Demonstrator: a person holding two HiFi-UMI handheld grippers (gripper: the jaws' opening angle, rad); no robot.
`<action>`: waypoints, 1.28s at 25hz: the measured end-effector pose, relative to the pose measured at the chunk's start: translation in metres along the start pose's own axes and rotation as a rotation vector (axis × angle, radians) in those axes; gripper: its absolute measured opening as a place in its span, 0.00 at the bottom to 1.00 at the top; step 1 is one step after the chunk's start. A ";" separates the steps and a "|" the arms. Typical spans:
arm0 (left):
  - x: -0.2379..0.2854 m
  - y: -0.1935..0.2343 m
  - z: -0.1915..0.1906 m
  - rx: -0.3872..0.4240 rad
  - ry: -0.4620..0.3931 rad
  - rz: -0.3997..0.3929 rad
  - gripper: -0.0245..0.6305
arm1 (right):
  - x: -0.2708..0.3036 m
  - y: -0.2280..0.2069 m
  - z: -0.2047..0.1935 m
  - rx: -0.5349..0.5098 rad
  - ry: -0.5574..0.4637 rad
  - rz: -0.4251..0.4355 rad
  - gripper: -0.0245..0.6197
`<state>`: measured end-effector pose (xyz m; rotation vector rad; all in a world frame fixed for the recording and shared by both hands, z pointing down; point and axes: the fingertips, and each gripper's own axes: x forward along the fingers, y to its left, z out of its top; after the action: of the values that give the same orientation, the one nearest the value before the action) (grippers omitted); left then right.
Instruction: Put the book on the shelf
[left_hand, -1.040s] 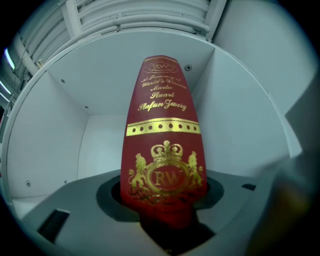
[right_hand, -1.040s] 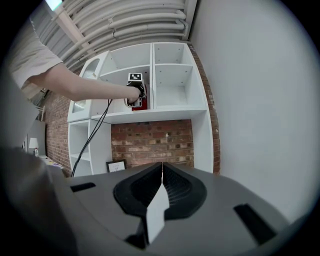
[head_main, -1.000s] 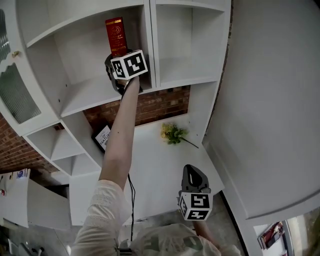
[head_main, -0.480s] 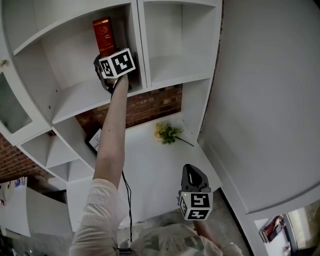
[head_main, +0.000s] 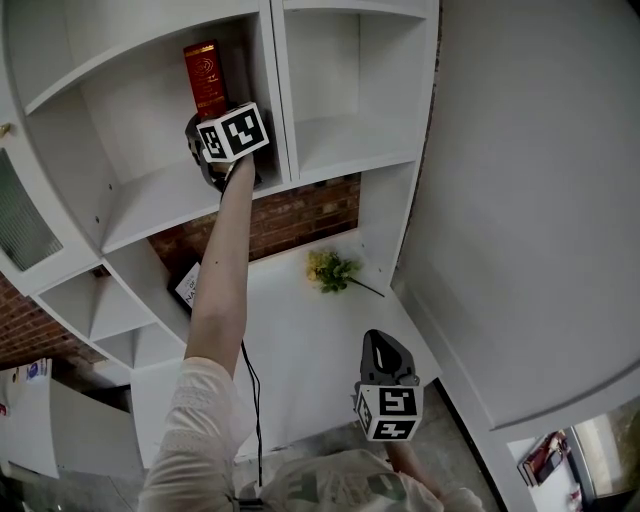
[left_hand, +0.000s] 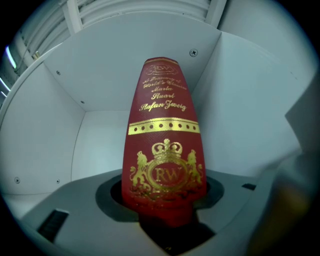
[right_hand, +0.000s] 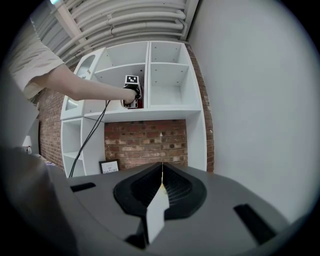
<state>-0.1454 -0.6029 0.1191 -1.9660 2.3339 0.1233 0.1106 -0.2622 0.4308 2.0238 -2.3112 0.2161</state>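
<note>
Upper left, white shelf (head_main: 150, 195) compartment: red book (head_main: 203, 75) upright inside, left gripper (head_main: 210, 125) clamped on its lower end. Placement apparently done; release outstanding. Right gripper (right_hand: 161, 182) closed, empty.

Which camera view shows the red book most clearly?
The left gripper view: the red book fills it, gilt spine readable. The head view shows only its upper part; the right gripper view, a red sliver.
</note>
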 end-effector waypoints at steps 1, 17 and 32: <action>-0.001 0.000 -0.002 -0.013 0.002 -0.002 0.41 | 0.000 0.002 0.002 0.000 -0.004 0.005 0.06; -0.155 0.005 0.046 -0.128 -0.306 -0.212 0.46 | -0.001 0.067 0.028 -0.068 -0.035 0.225 0.06; -0.398 0.097 -0.082 0.325 -0.300 -0.109 0.06 | -0.016 0.173 0.107 -0.194 -0.333 0.463 0.06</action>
<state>-0.1750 -0.2071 0.2488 -1.7718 1.9189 0.0255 -0.0531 -0.2402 0.3115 1.5052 -2.8431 -0.3405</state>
